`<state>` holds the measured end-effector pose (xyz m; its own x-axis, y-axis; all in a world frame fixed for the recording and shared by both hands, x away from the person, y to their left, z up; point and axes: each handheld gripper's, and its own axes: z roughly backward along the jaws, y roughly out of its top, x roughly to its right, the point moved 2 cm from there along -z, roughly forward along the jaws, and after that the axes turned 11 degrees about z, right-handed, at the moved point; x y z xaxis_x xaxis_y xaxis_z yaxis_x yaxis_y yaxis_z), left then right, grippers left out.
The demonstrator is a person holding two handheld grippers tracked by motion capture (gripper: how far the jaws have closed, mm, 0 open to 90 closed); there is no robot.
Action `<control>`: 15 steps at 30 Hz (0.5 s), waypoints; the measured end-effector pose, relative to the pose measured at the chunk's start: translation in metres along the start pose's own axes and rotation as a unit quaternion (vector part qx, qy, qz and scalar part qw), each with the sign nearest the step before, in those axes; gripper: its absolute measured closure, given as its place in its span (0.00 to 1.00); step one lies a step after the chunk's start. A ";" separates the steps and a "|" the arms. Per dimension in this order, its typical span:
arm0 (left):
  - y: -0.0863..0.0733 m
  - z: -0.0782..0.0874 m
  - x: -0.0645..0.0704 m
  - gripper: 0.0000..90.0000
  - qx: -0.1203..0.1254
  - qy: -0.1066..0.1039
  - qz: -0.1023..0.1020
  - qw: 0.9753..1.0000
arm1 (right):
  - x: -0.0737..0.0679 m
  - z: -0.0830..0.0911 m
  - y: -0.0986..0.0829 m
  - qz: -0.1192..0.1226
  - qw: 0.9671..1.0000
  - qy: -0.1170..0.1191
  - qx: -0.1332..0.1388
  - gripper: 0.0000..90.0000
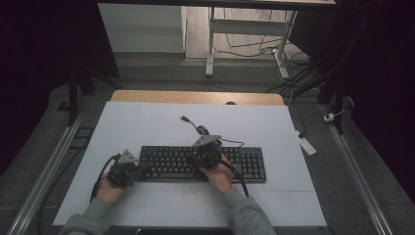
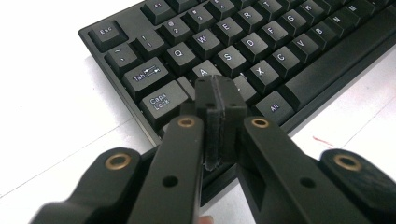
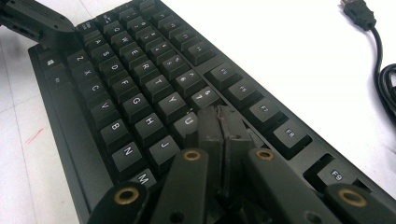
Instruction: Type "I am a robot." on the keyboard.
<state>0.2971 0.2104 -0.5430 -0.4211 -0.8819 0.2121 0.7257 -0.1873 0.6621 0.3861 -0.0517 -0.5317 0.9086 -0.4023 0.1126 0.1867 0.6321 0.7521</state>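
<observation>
Black, full-size keyboard (image 1: 203,164) lies flat on the white counter (image 1: 147,127), near its front edge. The left gripper (image 2: 220,95), jaws pressed together, tips down at the A key near the keyboard's left end. The right gripper (image 3: 223,122), jaws likewise closed with nothing between, hovers by the U key.

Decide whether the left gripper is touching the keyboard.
Cannot tell. In the left gripper view the left gripper, jaws shut, sits over the keyboard near the A key, but its tip hides any contact or gap.
</observation>
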 end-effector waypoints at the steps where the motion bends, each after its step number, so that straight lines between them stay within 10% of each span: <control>1: 0.000 -0.001 0.000 0.99 -0.002 0.001 0.000 1.000 | 0.000 0.000 0.000 0.000 1.000 0.000 0.000 0.99; 15: 0.001 0.005 0.001 0.98 0.019 -0.005 0.004 1.000 | 0.002 0.013 0.001 0.000 1.000 -0.005 0.013 0.99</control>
<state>0.2948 0.2115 -0.5381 -0.4207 -0.8787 0.2255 0.7086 -0.1631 0.6865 0.3828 -0.0603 -0.5224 0.9048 -0.4088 0.1188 0.1765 0.6142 0.7692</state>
